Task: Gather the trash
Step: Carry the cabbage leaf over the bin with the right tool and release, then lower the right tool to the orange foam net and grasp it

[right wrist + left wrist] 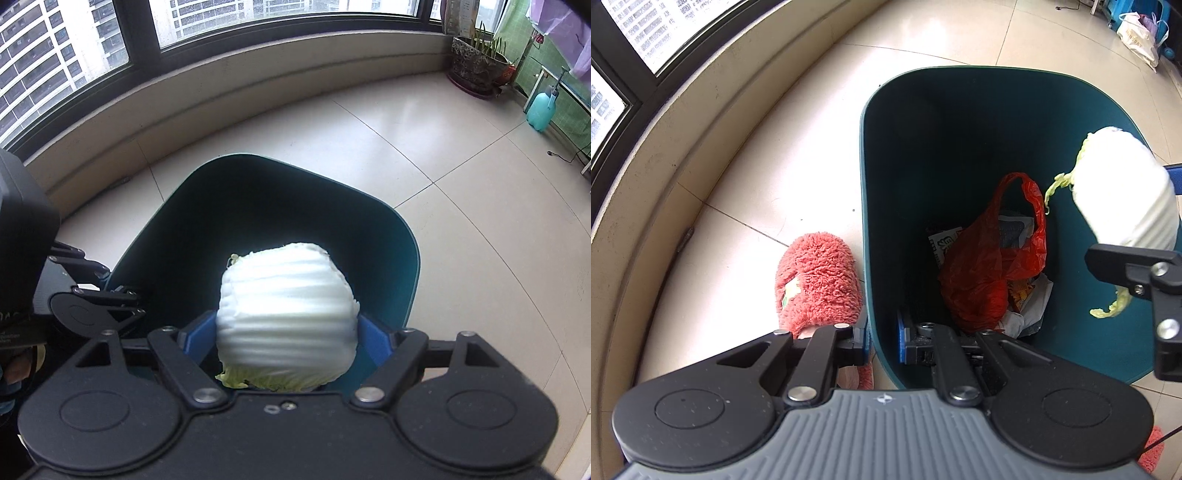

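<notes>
I am holding a chunk of napa cabbage [286,317] in my right gripper [286,334]. The two blue pads squeeze it on both sides, with the jaws spread wide because the chunk is fat. It hangs over the open top of the dark green trash bin [406,236].

My left gripper [884,341] is pinched tight on the near rim of the bin [866,206], one finger outside the wall and one inside. It keeps the bin steady.

The cabbage looks thick and a bit heavy, I think. The white ribs seem firm, so the sides are a good place to squeeze. The thin green leaf bits [1058,184] hanging off are floppy and could tear, so I would not grab those. It may be wet and slide a little.

Down in the bin I see a red plastic bag [993,266] and some wrappers. A fuzzy pink slipper [818,280] stands just beside the bin.
</notes>
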